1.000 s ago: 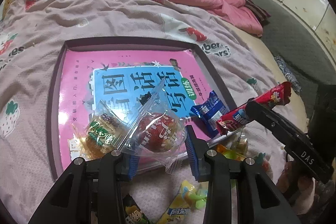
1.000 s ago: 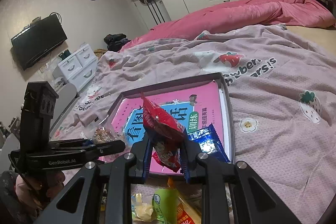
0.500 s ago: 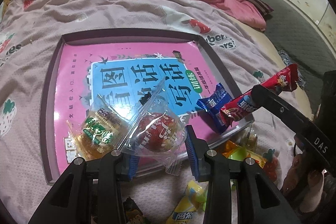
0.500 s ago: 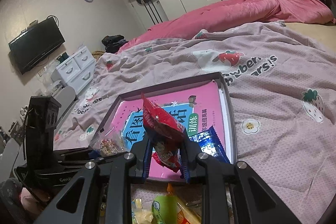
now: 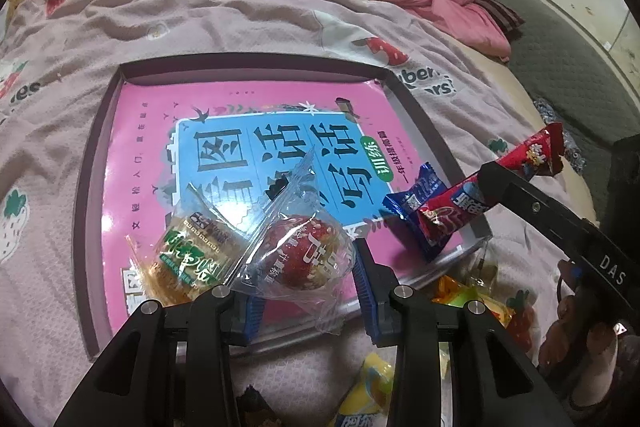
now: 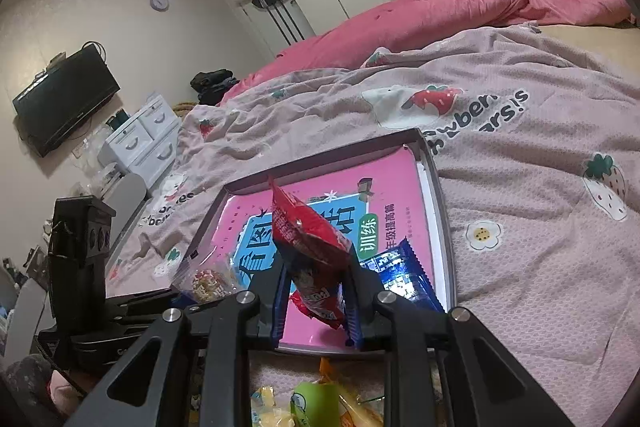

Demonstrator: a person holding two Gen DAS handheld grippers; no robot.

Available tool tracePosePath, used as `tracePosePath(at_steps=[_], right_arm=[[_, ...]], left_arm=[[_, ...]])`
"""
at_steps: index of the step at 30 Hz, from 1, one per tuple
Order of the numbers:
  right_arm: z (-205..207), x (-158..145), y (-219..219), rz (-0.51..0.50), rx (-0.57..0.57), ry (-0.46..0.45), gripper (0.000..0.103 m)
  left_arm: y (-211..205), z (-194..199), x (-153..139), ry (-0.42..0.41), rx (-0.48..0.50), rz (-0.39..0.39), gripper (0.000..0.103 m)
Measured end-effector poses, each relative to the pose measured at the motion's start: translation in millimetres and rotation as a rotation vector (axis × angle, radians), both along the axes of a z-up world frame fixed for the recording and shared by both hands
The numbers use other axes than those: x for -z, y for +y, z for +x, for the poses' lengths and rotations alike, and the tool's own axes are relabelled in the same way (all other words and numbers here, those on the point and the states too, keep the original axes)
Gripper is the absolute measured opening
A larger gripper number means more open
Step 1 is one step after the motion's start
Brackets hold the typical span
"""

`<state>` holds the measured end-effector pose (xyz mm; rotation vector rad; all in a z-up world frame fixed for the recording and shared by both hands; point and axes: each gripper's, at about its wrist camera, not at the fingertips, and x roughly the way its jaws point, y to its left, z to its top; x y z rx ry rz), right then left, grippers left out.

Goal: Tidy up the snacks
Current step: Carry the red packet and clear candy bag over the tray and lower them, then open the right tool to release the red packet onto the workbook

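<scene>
My left gripper (image 5: 306,277) is shut on a clear packet with a red snack (image 5: 302,255), held just above the near edge of a purple-rimmed tray (image 5: 86,195) lined with a pink and blue book cover. A green-labelled clear packet (image 5: 188,259) lies in the tray at its left. A blue packet (image 5: 414,197) lies in the tray's right corner. My right gripper (image 6: 316,301) is shut on a long red packet (image 6: 310,239) that stands up between its pads, over the tray's near right corner; it also shows as the red packet (image 5: 492,195) in the left wrist view.
The tray lies on a pink strawberry-print blanket (image 5: 200,15) on a bed. Loose yellow, orange and green snacks (image 5: 464,291) are scattered on the blanket at the tray's near edge. A pink duvet (image 6: 440,7), wardrobes, a white drawer unit (image 6: 140,143) and a wall television stand beyond.
Both grippers keep their packets. The left wrist view has shifted so the tray sits further right and nearer. The right gripper has rolled slightly, tilting its view.
</scene>
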<state>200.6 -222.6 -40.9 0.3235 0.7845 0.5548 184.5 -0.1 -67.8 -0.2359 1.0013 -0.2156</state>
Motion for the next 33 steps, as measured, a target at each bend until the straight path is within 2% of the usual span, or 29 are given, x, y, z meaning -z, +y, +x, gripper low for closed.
tracePosePath(at_steps=[19,33], right_arm=[[6.1,12.2,20.7,-0.018,-0.033,0.028,0.025],[2.0,26.7,37.2,-0.065,-0.081,0.048,0.025]], left_arm=[[-6.5,6.7,11.6,0.011,0.0,0.061,0.04],[-0.7,6.4,16.3,0.021,-0.01,0.062,0.04]])
